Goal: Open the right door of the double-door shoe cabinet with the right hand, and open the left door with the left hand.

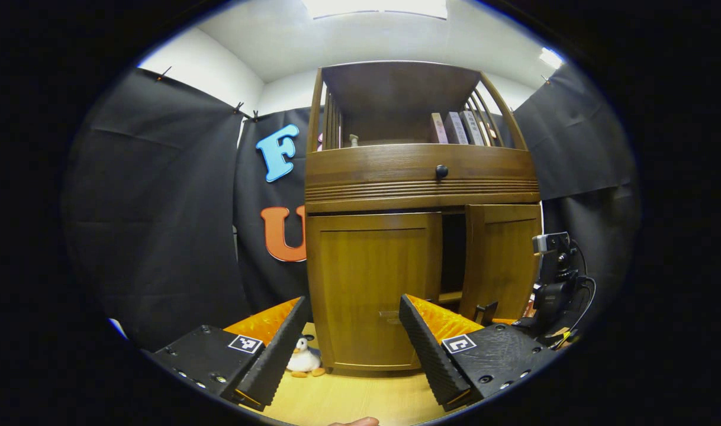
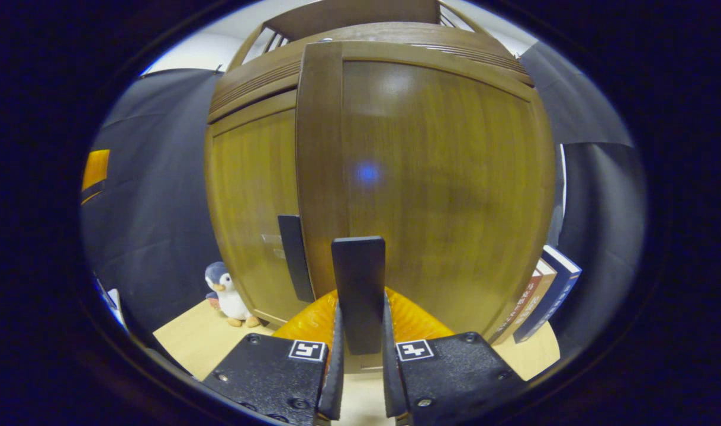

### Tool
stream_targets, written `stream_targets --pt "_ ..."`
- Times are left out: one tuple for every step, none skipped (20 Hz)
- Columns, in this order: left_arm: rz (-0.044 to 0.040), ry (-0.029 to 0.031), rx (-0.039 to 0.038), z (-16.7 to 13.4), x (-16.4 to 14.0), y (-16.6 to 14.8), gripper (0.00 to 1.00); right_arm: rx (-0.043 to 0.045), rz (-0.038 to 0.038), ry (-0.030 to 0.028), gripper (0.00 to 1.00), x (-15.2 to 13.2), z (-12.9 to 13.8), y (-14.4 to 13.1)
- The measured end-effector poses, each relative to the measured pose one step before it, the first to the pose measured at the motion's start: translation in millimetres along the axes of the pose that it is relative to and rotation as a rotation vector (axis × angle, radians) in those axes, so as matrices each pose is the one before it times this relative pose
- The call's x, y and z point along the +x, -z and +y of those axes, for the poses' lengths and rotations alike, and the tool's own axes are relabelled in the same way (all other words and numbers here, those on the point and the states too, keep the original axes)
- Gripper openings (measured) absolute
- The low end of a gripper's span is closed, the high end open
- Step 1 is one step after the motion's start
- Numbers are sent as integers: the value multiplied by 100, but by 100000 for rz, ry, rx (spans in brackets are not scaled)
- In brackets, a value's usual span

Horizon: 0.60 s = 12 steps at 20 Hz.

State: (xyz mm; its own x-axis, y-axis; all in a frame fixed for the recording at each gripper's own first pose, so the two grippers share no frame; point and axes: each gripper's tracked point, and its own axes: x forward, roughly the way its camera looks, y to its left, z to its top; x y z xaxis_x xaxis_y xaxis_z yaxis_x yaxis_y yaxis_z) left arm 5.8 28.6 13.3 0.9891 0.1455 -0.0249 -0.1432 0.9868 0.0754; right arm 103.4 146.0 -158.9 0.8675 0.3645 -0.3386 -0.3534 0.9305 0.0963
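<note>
Your left hand-held gripper (image 1: pixel 353 343) is released, its fingers spread wide and apart from the cabinet (image 1: pixel 422 171), pointing at the left door (image 1: pixel 372 290), which sits closed. In the same left gripper view the right door (image 1: pixel 501 260) stands ajar, with a dark gap between the two doors, and your right hand-held gripper (image 1: pixel 553 284) shows low beside that door's outer edge. In the right gripper view your right hand-held gripper (image 2: pixel 360 355) is clenched on the dark handle (image 2: pixel 359 290) of the right door (image 2: pixel 437 177), a finger pressing on each side of it, and that door swings out toward you past the left door (image 2: pixel 251 219), whose own handle (image 2: pixel 294 254) is untouched. A toy penguin (image 2: pixel 225 294) stands on the desk (image 2: pixel 189 343) by the cabinet's left corner, and books (image 2: pixel 544 296) lean at its right side.
</note>
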Motion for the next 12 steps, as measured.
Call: stream_targets --pt "0 1022 241 -444 56 53 94 664 -305 287 31 -363 -89 105" --pt "62 812 122 -450 159 5 94 5 -195 193 30 -287 -117 164" --pt "230 865 -102 -460 128 111 94 177 -60 -44 31 -452 -231 112" --pt "223 822 -269 -478 110 26 94 597 8 -309 31 -462 -18 29" --pt "138 781 -360 -408 156 75 94 372 219 -374 31 -417 -166 53" --pt "196 731 -228 -427 91 8 94 90 175 -715 31 -545 -228 131" --pt "61 664 -96 -326 39 51 94 674 -200 -945 31 -500 -170 26" --pt "201 439 112 -307 166 65 94 1083 -303 -915 31 -314 -53 12" --pt "241 258 156 -217 85 135 94 565 -103 -408 31 -89 -80 152" --pt "213 294 101 -219 140 106 94 48 16 -35 30 -178 -202 101" --pt "85 322 -104 -199 157 2 94 -151 38 181 30 -340 -190 59" --pt "321 484 -197 -307 198 57 94 52 220 28 30 -419 -109 146"
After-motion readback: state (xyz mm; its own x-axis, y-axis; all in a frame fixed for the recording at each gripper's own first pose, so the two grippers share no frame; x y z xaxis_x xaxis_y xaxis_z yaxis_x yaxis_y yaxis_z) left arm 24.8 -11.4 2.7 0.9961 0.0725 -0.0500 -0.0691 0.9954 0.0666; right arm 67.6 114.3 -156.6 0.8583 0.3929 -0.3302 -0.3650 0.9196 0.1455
